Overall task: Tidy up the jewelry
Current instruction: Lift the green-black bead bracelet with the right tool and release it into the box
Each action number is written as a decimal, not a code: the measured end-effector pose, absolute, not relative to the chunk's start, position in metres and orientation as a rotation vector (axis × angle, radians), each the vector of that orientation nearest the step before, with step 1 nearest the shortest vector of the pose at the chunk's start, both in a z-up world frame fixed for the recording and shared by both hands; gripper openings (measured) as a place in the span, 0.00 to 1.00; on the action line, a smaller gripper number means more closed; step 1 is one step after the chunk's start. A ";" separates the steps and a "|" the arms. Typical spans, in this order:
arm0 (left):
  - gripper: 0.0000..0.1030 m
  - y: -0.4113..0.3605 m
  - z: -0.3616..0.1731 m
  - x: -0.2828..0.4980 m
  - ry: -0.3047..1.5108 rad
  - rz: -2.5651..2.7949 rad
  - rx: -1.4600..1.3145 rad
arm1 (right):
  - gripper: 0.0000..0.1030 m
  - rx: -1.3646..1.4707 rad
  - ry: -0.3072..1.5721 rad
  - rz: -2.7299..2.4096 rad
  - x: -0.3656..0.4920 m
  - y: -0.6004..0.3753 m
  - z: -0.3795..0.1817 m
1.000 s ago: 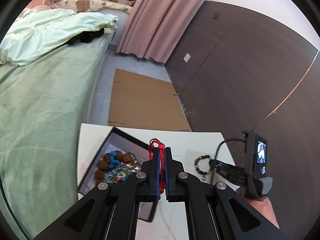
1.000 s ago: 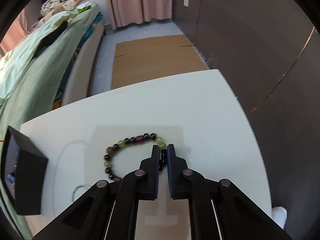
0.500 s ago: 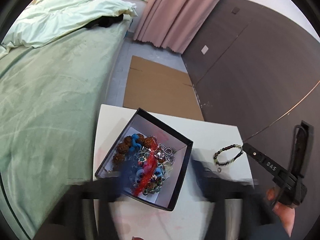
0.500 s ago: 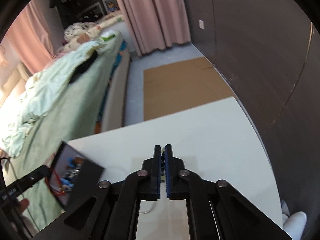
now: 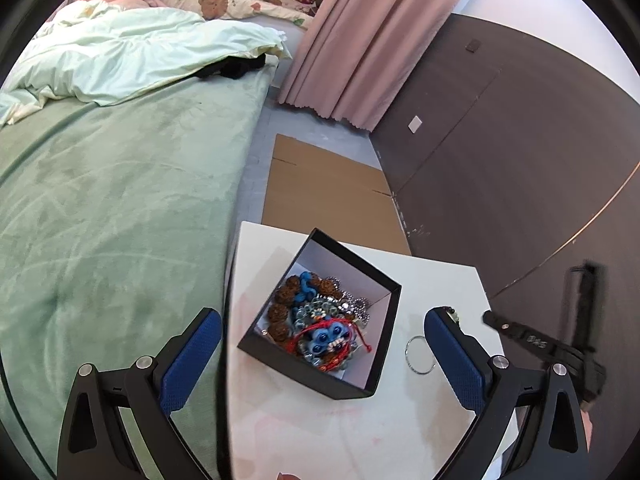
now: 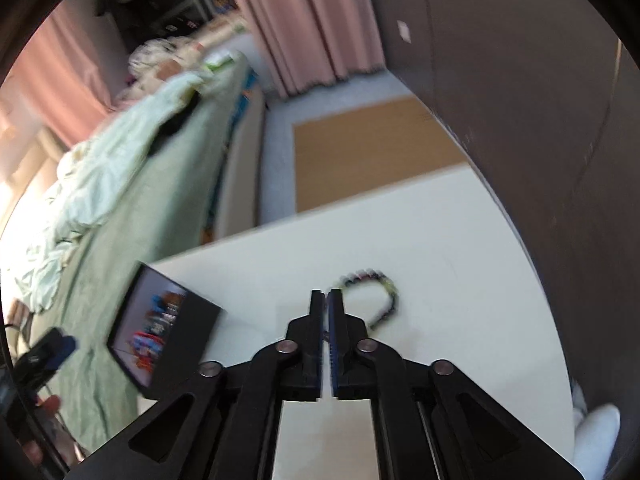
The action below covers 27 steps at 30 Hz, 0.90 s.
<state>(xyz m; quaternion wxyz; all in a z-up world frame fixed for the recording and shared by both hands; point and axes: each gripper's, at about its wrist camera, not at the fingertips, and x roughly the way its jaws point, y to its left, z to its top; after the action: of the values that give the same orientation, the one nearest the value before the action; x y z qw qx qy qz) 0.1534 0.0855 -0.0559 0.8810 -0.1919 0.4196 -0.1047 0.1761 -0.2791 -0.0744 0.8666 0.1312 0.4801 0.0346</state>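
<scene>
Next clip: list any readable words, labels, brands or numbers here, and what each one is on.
On the right claw (jaws opening; whether anything sits between them is unclear), a white marking on its black body: a few characters, too blurred to read.
Nothing else in either view carries readable text.
</scene>
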 end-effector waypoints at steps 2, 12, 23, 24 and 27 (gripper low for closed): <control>0.98 0.087 -0.057 0.152 0.878 -0.222 -0.399 | 0.55 0.273 1.034 0.045 0.179 -0.284 -0.085; 0.98 0.093 -0.058 0.156 0.880 -0.219 -0.418 | 0.25 0.387 1.179 0.025 0.191 -0.292 -0.129; 0.98 0.090 -0.062 0.167 0.887 -0.221 -0.433 | 0.24 0.327 1.165 -0.038 0.207 -0.277 -0.132; 0.98 0.090 -0.062 0.168 0.887 -0.221 -0.433 | 0.24 0.302 1.163 -0.041 0.208 -0.274 -0.130; 0.98 0.088 -0.063 0.170 0.888 -0.223 -0.434 | 0.24 0.195 1.156 -0.060 0.212 -0.263 -0.129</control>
<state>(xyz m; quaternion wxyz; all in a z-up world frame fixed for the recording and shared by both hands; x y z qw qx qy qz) 0.1702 0.0885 -0.0628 0.8745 -0.2080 0.4250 -0.1066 0.2120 -0.2630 -0.1288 0.8326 0.0918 0.5455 -0.0282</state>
